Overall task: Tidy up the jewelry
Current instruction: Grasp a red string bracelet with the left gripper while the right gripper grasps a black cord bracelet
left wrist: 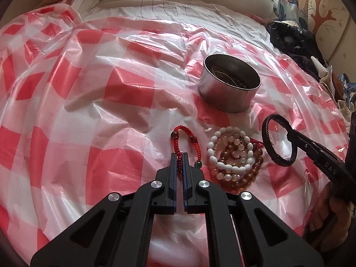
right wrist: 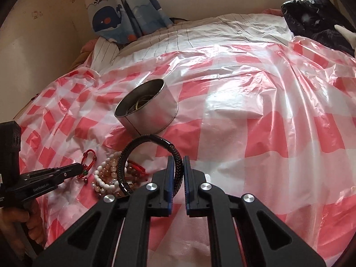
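Black braided bracelet (right wrist: 153, 153) clamped in right hand-held gripper (right wrist: 178, 162).

The metal tin (left wrist: 229, 83) shows only a dark glint of coiled pieces inside, too dim to name. The heap of beaded bracelets (left wrist: 235, 155) buries its lowest strands, and a red cord (right wrist: 135, 166) there runs under the black braided bracelet (right wrist: 153, 146). The person's hand (right wrist: 13, 224) slips off the frame's left edge.

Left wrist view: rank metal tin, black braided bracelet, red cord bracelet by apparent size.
Largest to smallest as they look:
1. metal tin
2. black braided bracelet, held up in the right gripper, so it may sit nearer the camera than the tin
3. red cord bracelet, partly hidden in the left gripper; unsure against 2
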Tool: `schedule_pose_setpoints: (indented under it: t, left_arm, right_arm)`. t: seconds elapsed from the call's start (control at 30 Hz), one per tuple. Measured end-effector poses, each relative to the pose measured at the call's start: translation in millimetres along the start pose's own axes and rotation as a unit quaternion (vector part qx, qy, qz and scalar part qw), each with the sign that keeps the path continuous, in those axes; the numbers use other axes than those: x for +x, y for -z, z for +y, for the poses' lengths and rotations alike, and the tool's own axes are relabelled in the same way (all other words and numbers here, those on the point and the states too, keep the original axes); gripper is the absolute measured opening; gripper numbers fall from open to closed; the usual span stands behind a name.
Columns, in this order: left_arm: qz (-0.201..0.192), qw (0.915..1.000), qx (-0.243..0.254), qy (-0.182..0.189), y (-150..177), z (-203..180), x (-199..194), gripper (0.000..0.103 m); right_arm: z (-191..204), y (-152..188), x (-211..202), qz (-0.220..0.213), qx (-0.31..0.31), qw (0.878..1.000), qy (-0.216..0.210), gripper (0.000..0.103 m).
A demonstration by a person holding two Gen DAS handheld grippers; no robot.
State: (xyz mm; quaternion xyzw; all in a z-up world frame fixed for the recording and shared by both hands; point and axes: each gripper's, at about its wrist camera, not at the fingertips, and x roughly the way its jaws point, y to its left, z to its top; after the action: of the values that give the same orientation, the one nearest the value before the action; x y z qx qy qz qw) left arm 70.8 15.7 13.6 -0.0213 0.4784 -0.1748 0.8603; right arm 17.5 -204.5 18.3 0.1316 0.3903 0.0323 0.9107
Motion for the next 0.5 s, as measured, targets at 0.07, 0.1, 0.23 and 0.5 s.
schedule_pose_setpoints:
  t: [0.07,0.1,0.23,0.5]
  left_arm:
    - [0.001,1.0,0.006,-0.007,0,-1,1,0.004]
    - [0.004,0.9999,0.006,-0.01,1,-1,2,0.004]
    - [0.024,0.9994,0.007,-0.026,1,0,13,0.005]
    - [0.018,0.9991,0.027,-0.028,2,-7,13,0.002]
  right_arm:
    - [-2,1,0,-0.001,0.005,1.0,-0.004,0.009]
    - [-2,1,0,-0.002,0.006,1.0,-0.004,0.009]
    - [0,1,4,0.006,0.005,1.0,-0.004,0.009]
    - [0,3,9,0.009,0.013,1.0,-0.007,0.009]
